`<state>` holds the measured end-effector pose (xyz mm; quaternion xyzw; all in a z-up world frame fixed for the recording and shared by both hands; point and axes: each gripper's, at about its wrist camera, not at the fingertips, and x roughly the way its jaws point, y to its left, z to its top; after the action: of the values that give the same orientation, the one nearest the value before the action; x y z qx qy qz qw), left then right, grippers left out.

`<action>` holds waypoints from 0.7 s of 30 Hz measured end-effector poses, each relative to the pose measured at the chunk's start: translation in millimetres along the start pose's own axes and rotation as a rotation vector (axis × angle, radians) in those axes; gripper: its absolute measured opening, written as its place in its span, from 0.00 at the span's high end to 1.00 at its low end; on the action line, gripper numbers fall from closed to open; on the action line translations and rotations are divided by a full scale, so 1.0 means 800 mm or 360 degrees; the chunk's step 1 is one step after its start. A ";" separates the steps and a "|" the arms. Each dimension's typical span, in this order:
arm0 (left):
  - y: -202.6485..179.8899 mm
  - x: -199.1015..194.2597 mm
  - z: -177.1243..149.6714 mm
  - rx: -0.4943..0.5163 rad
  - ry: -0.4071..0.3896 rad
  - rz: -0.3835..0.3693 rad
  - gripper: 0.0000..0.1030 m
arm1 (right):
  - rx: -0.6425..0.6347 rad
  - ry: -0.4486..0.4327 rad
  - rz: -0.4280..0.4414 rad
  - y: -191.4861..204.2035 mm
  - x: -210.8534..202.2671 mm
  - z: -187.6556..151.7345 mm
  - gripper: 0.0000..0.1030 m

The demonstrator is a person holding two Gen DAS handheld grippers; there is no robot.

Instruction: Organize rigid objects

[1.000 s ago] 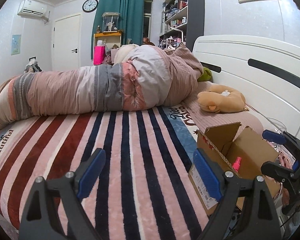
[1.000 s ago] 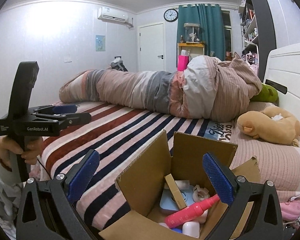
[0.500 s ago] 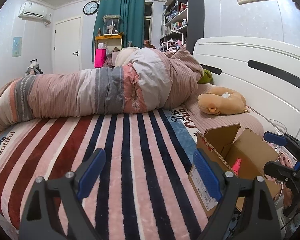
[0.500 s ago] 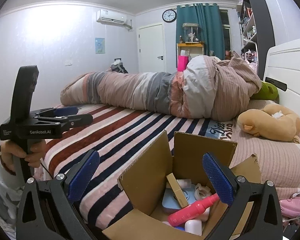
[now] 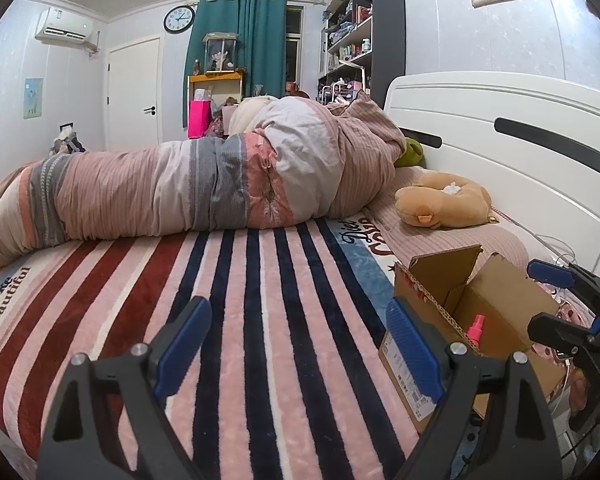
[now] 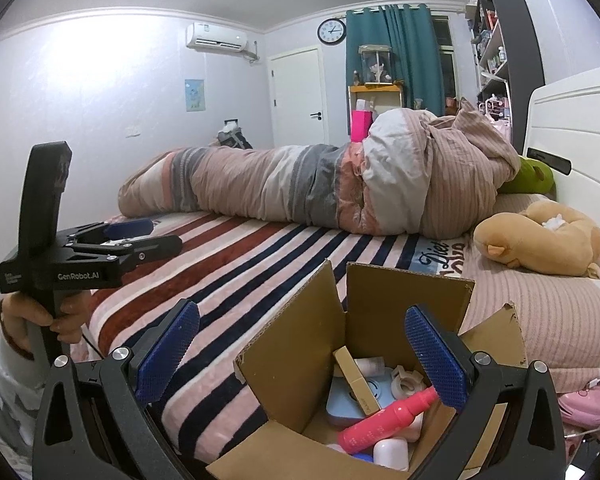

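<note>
Bottle point(image 6: 388, 420), the pink one, lay in the open cardboard box point(image 6: 300, 360) just under my right tongs point(image 6: 300, 352), at about five o'clock from the midpoint between the blue pads. Its long axis ran from seven o'clock, where the fat end sat, up to one o'clock, where the cap nearly met the right pad. I held the right tongs wide, with nothing between the pads.

My left tongs point(image 5: 300, 356) were just as wide and bare, hanging over the striped blanket point(image 5: 240, 300). From there the box point(image 5: 496, 304) stood at three o'clock, well off to the side, with only the pink cap point(image 5: 476, 326) showing above its wall. I judged the right hand much the nearer for a pick.

Besides the bottle, the box held a tan carton point(image 6: 356, 380) leaning on a pale blue case point(image 6: 344, 404), a tape ring point(image 6: 404, 380), and a white container point(image 6: 390, 452) at the near edge. More may have lain beneath; I could not tell.
</note>
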<state>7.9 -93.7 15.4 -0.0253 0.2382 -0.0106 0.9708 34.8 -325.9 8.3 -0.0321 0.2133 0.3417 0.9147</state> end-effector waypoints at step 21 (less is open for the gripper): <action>0.006 0.000 -0.001 -0.0031 -0.0028 -0.0006 0.15 | 0.0009 0.0006 0.0002 0.008 0.004 0.001 0.00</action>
<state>7.4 -89.1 14.1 -0.0351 0.2298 -0.0098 0.9726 33.1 -318.8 8.6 -0.0300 0.2161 0.3416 0.9142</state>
